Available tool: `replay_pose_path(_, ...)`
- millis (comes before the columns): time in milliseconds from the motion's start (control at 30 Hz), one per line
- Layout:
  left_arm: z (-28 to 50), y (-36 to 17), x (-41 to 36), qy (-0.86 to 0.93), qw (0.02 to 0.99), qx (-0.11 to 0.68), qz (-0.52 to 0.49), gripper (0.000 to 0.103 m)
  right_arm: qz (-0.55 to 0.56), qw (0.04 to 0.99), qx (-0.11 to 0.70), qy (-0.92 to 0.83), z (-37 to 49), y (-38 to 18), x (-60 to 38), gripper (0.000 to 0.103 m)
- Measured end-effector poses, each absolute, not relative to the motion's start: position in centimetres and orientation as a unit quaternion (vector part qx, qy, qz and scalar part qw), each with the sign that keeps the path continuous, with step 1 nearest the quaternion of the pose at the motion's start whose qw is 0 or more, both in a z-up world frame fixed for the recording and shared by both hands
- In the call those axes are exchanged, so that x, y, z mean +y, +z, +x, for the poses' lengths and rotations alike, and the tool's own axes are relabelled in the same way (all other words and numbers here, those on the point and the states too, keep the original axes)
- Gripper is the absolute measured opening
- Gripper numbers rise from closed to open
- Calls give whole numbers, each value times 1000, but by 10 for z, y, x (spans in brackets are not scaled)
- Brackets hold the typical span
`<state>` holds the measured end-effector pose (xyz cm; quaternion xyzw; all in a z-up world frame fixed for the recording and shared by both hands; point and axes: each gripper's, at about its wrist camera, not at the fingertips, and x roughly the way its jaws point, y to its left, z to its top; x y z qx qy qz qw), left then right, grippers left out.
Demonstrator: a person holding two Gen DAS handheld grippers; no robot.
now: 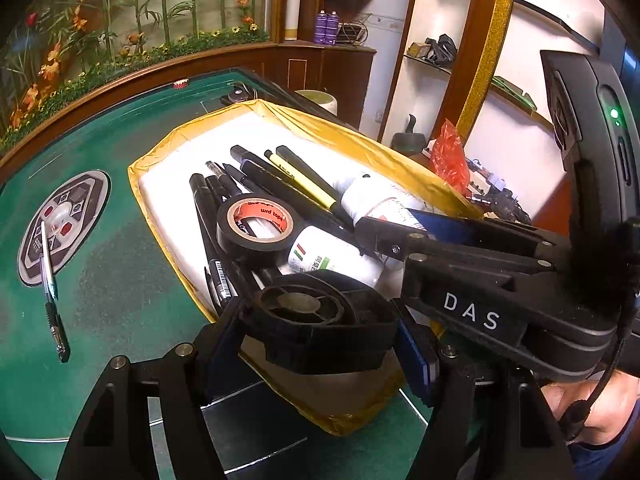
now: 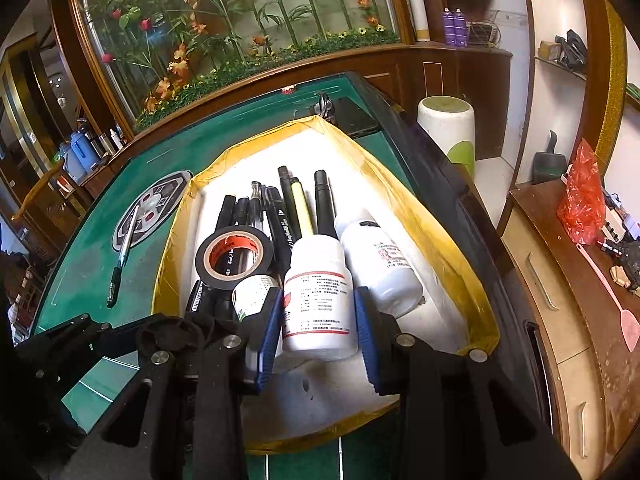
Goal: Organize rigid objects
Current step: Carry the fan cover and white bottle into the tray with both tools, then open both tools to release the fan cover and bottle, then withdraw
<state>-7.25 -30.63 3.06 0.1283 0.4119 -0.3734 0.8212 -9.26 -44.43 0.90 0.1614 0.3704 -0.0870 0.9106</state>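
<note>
Grippers both sit over the gold-edged tray (image 2: 472, 280) on the green table (image 1: 120, 300): your left gripper (image 1: 320, 340) has its jaws clamped on a black tape dispenser (image 1: 320, 320) at the tray's near edge, and your right gripper (image 2: 318, 316) has its blue pads (image 2: 366, 320) closed against a white bottle (image 2: 318, 296) held over the tray's near end. Inside the tray you have a black tape roll (image 2: 234, 256) lying on a row of pens (image 2: 288, 216), with two more white bottles, one just right of the held bottle (image 2: 384, 264), one small at its left (image 2: 250, 294). One pen (image 1: 50, 284) lies outside on the table, across the round control panel (image 1: 64, 224), well apart from the tray.
</note>
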Motion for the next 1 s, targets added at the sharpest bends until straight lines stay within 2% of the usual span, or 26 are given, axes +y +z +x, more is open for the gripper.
replay_pose_path(633,-76,31,-306,-373,824,405,138,74,161,911,370,-87,-93,10,-444,38)
replay_pose_path(1000,-78,31,-305,-374,824,403,140,76,158,913,366,-90,-96,13,-440,49)
